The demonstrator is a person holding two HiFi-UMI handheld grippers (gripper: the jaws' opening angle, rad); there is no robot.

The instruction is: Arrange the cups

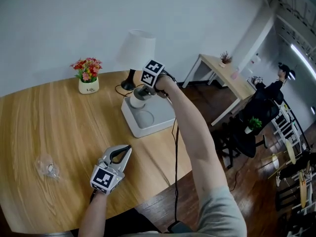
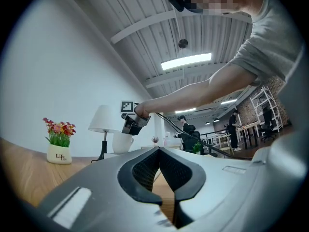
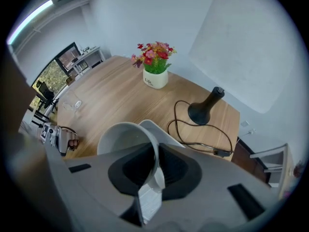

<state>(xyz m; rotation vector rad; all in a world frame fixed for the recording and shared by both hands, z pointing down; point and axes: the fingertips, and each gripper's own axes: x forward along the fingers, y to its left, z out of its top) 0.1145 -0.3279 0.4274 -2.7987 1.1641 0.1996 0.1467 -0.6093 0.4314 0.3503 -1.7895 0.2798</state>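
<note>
wooden table (image 1: pixel 49 122); right gripper (image 3: pixel 154 166) clamps round white cup (image 3: pixel 123 137) rim, left gripper (image 1: pixel 126 151) fingers (image 2: pixel 145 170) together.

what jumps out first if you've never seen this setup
The right gripper pinches a white cup by its rim above the white tray beside the lamp. Next come the red flowers at the far side of the table, and a clear glass left of the left gripper.

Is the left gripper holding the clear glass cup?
No, the left gripper is shut and empty, while the clear glass cup is apart from it on the wooden table.
</note>
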